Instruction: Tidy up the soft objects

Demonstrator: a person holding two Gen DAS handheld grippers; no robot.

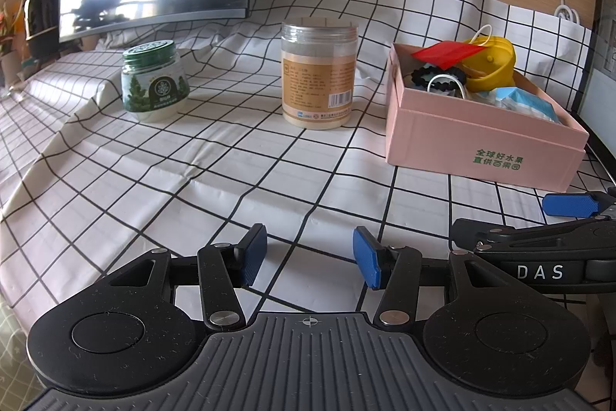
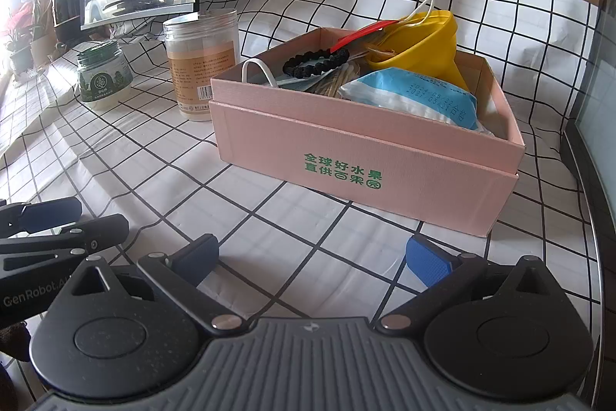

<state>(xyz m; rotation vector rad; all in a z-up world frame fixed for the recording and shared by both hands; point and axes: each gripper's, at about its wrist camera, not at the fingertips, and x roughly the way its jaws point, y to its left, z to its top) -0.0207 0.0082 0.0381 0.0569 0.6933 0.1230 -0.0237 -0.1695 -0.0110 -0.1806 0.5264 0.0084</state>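
Sitting on the checked tablecloth (image 2: 269, 218): pink box (image 2: 365, 164), green lettering, open top. Contents: blue-white soft packet (image 2: 415, 95), black bead bracelet (image 2: 315, 62), yellow funnel (image 2: 419, 45), red sheet (image 2: 362, 33). Left gripper (image 1: 310, 257) and right gripper (image 2: 312, 257), both with jaws apart, empty, near the box front.

1. My left claw (image 1: 310, 257) and right claw (image 2: 310, 257) have blue pads on black arms.
2. The tabletop (image 1: 231, 172) cloth is white with black squares.
3. The box (image 2: 365, 160) is pink with green letters.
4. The funnel (image 2: 427, 41) is yellow.
5. The small jar (image 1: 154, 83) has a green lid.
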